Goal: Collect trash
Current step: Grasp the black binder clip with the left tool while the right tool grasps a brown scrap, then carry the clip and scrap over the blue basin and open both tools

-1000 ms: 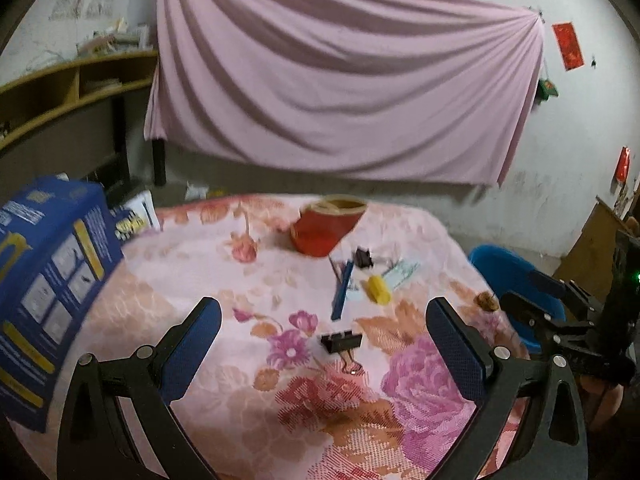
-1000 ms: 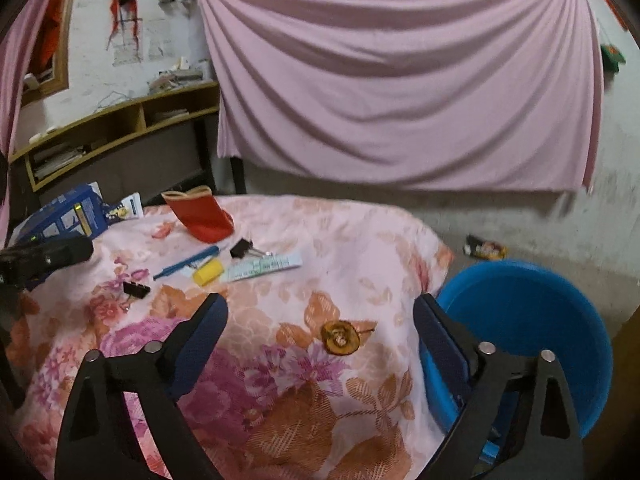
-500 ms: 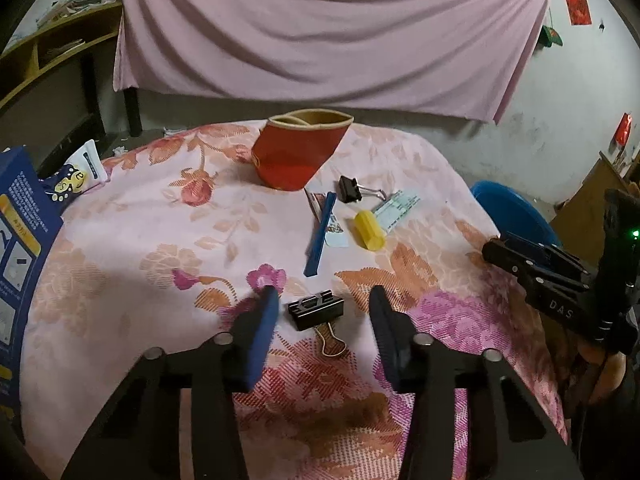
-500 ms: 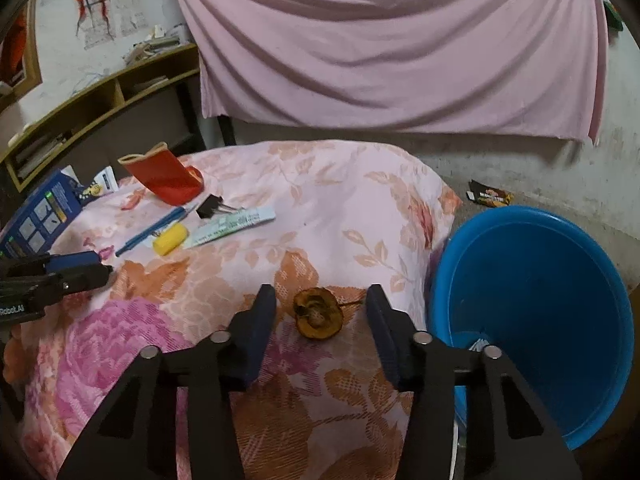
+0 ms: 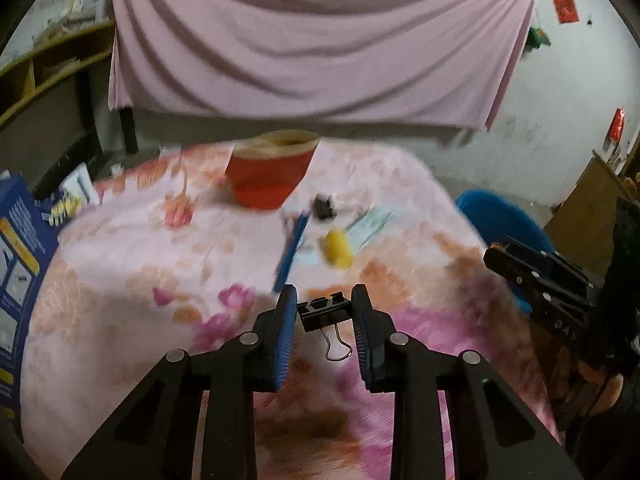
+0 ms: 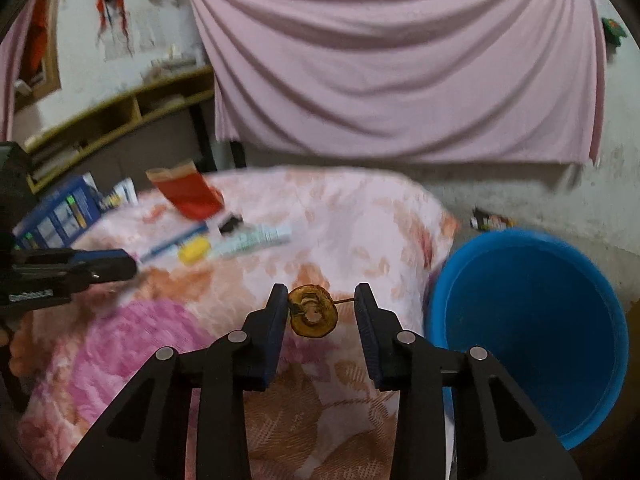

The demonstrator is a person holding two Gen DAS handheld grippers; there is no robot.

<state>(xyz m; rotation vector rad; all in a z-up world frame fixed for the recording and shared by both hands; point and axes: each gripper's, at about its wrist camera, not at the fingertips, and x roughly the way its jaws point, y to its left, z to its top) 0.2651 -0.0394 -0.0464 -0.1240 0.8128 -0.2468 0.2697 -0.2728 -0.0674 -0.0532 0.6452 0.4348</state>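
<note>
A black binder clip (image 5: 322, 314) with wire handles sits between the blue pads of my left gripper (image 5: 324, 304). The jaws are closing and both pads touch the clip's sides. A brown dried ring-shaped scrap (image 6: 314, 314) with a thin stem sits between the fingers of my right gripper (image 6: 321, 304). These jaws are closing too, with the left pad on the ring and the right pad at the stem. Both items look sharp against the blurred floral tablecloth (image 5: 160, 264). A blue bucket (image 6: 528, 320) stands on the floor at the table's right edge.
Farther back on the table lie a red paper cup (image 5: 268, 176), a blue pen (image 5: 292, 248), a yellow piece (image 5: 338, 246), a second black clip (image 5: 324, 206) and a pale tube (image 6: 256, 236). A blue box (image 5: 20, 240) stands at the left edge. Shelves line the wall.
Both grippers went from wide open to closed around their items. The left one moved forward to the binder clip. The right one came down onto the brown scrap.
</note>
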